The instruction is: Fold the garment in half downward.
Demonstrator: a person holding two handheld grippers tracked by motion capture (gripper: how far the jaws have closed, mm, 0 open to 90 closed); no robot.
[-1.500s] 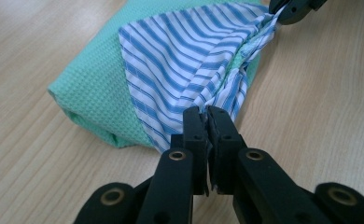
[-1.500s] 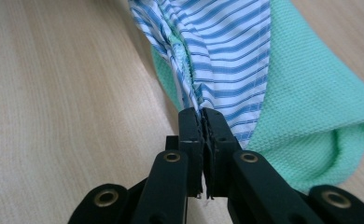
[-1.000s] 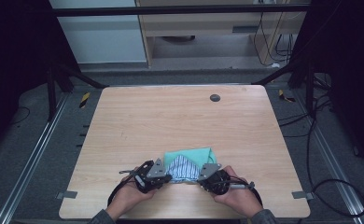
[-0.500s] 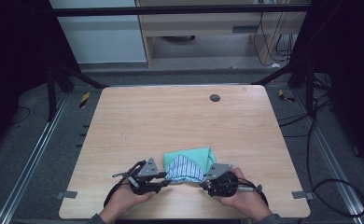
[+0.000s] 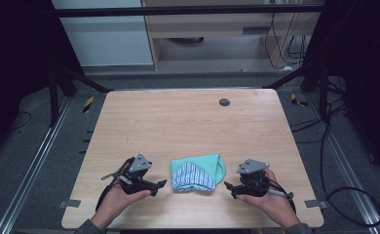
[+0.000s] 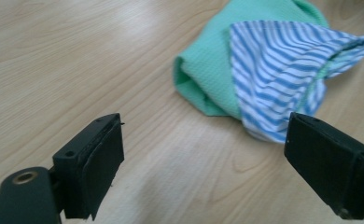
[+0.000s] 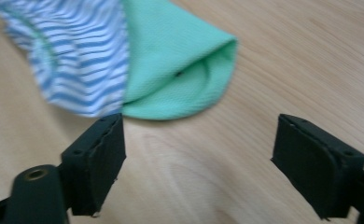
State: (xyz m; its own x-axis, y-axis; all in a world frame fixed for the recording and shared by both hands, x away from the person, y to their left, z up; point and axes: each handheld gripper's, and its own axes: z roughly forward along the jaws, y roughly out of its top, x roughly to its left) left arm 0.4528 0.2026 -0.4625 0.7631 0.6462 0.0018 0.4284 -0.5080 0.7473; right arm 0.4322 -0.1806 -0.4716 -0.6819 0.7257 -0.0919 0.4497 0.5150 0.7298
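A folded cloth, green (image 5: 208, 163) with a blue-and-white striped side (image 5: 193, 176) turned up, lies near the front edge of the wooden table (image 5: 178, 122). My left gripper (image 5: 160, 185) sits just left of it, and its jaws have just been opening with nothing between them. In the left gripper view the striped part (image 6: 283, 70) lies ahead of the open gripper (image 6: 217, 154). My right gripper (image 5: 228, 187) is just right of the cloth; its jaws have also just been opening and hold nothing. The right gripper view shows the green fold (image 7: 175, 70) ahead of that gripper (image 7: 201, 154).
A small dark round spot (image 5: 224, 102) marks the table's far side. Black frame posts stand at the table's back corners, and cables (image 5: 334, 141) trail on the floor at the right. A pale cabinet stands behind the table.
Both grippers were shut on the cloth's near corners; they have let go, opened, and drawn apart to the left and right. The cloth now lies free on the table.
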